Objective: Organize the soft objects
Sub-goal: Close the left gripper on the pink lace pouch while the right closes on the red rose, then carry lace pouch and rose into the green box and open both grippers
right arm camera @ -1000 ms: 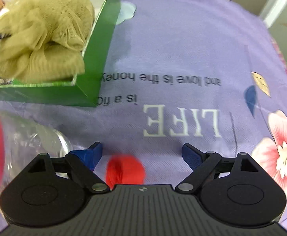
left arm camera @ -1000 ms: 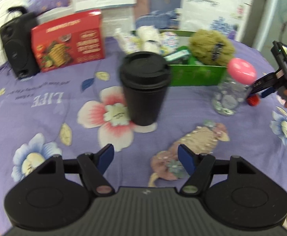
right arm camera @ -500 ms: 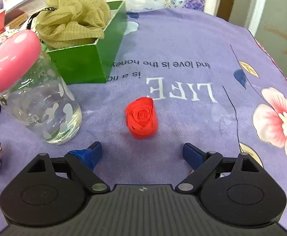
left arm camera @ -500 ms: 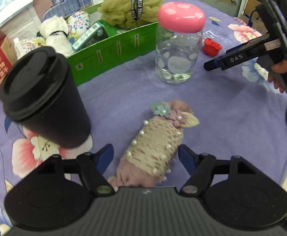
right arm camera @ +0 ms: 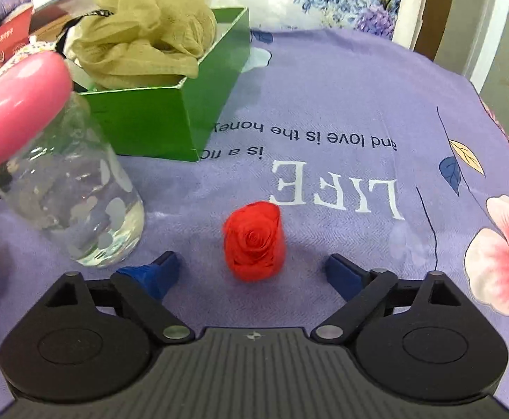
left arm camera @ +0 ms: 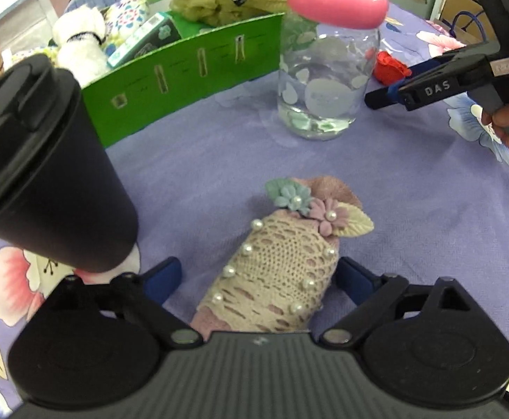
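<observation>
A pink knitted sock [left arm camera: 282, 262] with cream lace, pearls and fabric flowers lies on the purple cloth. My left gripper [left arm camera: 259, 272] straddles its lower half. The jaws are opening, and neither blue pad touches the sock. A red fabric rose [right arm camera: 254, 241] stands upright on the cloth, level with the tips of my right gripper [right arm camera: 252, 265]. That gripper is open, with clear gaps on both sides of the rose. In the left wrist view, the right gripper's finger [left arm camera: 380, 99] points at the rose [left arm camera: 390, 68] behind the jar.
A green box [left arm camera: 184, 70] [right arm camera: 149, 118] holds an olive bath pouf [right arm camera: 142, 45], white yarn and patterned soft things. A glass jar with a pink lid [left arm camera: 324, 80] [right arm camera: 69, 202] stands between the two grippers. A black lidded cup [left arm camera: 44, 174] stands close to the left gripper's left finger.
The left gripper swung right and sank over the sock, and its jaws widened. The right gripper drew back from the rose early on, then held nearly still.
</observation>
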